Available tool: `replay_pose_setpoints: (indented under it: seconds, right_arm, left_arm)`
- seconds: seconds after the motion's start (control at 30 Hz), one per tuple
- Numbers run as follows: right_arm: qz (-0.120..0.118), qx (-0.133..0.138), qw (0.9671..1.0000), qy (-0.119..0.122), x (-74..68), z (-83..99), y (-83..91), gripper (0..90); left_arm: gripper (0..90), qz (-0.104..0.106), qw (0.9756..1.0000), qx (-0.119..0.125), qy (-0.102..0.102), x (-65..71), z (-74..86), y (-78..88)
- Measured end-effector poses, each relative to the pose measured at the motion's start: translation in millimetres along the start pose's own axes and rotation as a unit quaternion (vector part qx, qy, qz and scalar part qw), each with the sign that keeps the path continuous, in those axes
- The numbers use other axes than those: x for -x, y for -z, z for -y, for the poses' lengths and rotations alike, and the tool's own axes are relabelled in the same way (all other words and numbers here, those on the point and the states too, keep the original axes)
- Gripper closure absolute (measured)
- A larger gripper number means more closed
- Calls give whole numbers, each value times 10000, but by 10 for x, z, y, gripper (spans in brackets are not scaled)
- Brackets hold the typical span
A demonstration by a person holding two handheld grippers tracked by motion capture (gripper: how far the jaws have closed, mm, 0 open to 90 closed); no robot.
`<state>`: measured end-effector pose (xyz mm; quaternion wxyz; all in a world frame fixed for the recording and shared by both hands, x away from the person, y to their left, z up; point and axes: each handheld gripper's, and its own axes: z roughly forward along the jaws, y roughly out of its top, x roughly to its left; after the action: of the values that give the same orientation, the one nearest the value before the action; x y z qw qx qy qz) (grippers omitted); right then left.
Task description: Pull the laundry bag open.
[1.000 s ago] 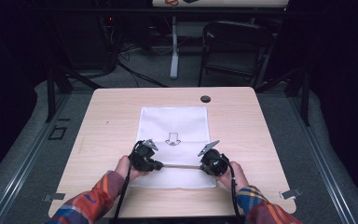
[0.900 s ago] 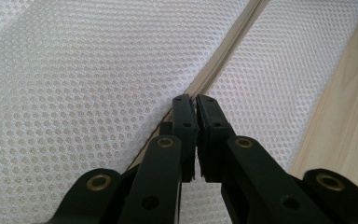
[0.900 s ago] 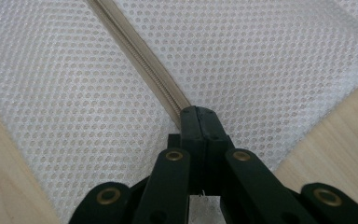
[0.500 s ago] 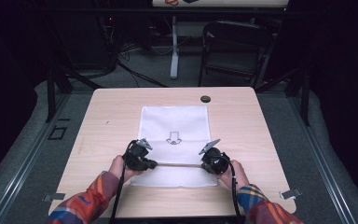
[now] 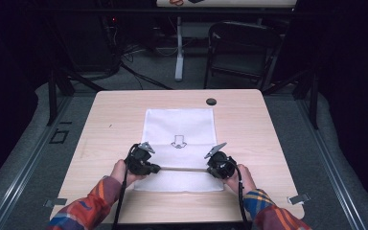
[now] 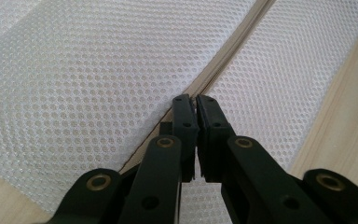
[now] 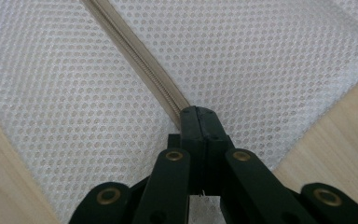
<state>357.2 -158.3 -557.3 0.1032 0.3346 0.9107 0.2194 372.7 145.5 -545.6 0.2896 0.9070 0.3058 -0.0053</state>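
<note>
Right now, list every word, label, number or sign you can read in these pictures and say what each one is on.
No readable words or numbers.
Down-pointing arrow outline: printed on the white mesh bag, just above its zipper.
Red and black marking on the white board at the top edge of the high view: cut off and too small to read.
Both gripper views show no print on the mesh.

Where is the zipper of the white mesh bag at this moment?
In the high view the zipper runs across the near part of the white mesh bag, between the left hand-held gripper and the right hand-held gripper.
</note>
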Motion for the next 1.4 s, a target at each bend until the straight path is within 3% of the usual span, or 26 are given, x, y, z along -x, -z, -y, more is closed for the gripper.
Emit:
replay_pose_setpoints:
  seconds: [0.77, 0.8, 0.9, 0.97, 1.17, 1.4]
  right_arm:
    - [-22, 55, 9999, -92, -2, 8, -3, 900]
    - [-19, 50, 9999, -96, -1, 9, -3, 900]
    - [-16, 52, 9999, -102, -2, 9, -3, 900]
    - [-18, 53, 9999, -101, -1, 10, -2, 900]
    - [-23, 32, 10000, -74, 7, 10, 2, 900]
    - [1, 24, 10000, -10, 0, 7, 0, 900]
  left_arm:
    - [875, -4, 10000, 44, 9, 20, 4, 36]
    - [875, -94, 10000, -2, -27, 17, 4, 41]
    - [875, -30, 9999, 66, 98, -20, 22, 64]
    - [875, -68, 10000, 39, 19, -3, 26, 62]
    - [876, -107, 9999, 31, 31, -5, 33, 69]
    - [876, -186, 9997, 13, 163, -109, 122, 143]
